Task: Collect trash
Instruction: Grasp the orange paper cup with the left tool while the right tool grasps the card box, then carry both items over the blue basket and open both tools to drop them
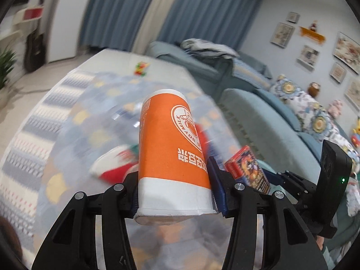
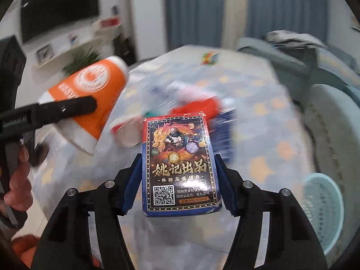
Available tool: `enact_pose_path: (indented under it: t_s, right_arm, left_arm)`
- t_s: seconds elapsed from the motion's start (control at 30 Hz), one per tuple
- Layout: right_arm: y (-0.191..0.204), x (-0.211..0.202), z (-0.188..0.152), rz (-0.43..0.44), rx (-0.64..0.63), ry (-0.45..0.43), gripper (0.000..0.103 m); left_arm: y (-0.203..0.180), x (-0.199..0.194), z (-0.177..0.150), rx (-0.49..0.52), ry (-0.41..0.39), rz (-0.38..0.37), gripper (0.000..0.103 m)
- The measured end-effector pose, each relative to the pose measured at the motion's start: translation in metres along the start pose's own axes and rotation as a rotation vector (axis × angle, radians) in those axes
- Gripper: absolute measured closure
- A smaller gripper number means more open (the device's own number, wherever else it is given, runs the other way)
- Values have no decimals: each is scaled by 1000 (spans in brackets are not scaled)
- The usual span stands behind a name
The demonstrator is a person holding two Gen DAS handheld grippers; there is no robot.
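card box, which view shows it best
The right wrist view: the card box fills the centre, its printed face and QR code readable, clamped in the right tongs. The left wrist view shows only a small tilted corner of it behind the orange cup.

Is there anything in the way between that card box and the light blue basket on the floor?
Nothing visible does. The right gripper holds the dark printed card box above the patterned table, and the light blue plastic mesh basket stands open on the floor beside the table's edge.
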State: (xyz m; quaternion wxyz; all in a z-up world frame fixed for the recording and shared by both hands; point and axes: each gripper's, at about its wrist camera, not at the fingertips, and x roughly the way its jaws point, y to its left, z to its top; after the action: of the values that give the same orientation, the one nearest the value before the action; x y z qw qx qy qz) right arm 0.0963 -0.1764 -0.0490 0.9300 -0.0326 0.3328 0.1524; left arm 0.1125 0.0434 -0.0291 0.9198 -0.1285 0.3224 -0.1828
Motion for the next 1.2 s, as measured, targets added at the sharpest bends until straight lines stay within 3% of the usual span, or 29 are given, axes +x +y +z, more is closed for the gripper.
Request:
enact_pose_path:
  t_s: [0.13,0.27,0.4,0.6,0.9,0.97,1.2]
  right_arm:
    - [-51,-36,4,-128,134,-71,45]
    - [-107,-67,-3,-322,214,-116,45]
    - [-169,-90,-25,-465,324,-102,45]
    - [-247,-88,-82,-563,551,-23,45]
    - [-287,-44,-153,-535,730,123,44]
    - [-288,-38,-157,-523,749,128,44]
    - [-291,-30,-159,-496,777,127,41]
  left_arm:
    - [-48,13,20,69,-17,-73,55]
    - [-104,32,32,158,-24,-137,55]
    - [-161,61,35,233,-3,-202,55]
    - [-231,138,10,294,126,-296,54]
    - [-268,230,-53,385,345,-297,52]
    - [-265,235,-58,388,358,-291,39]
    - [-254,228,-56,371,338,-282,36]
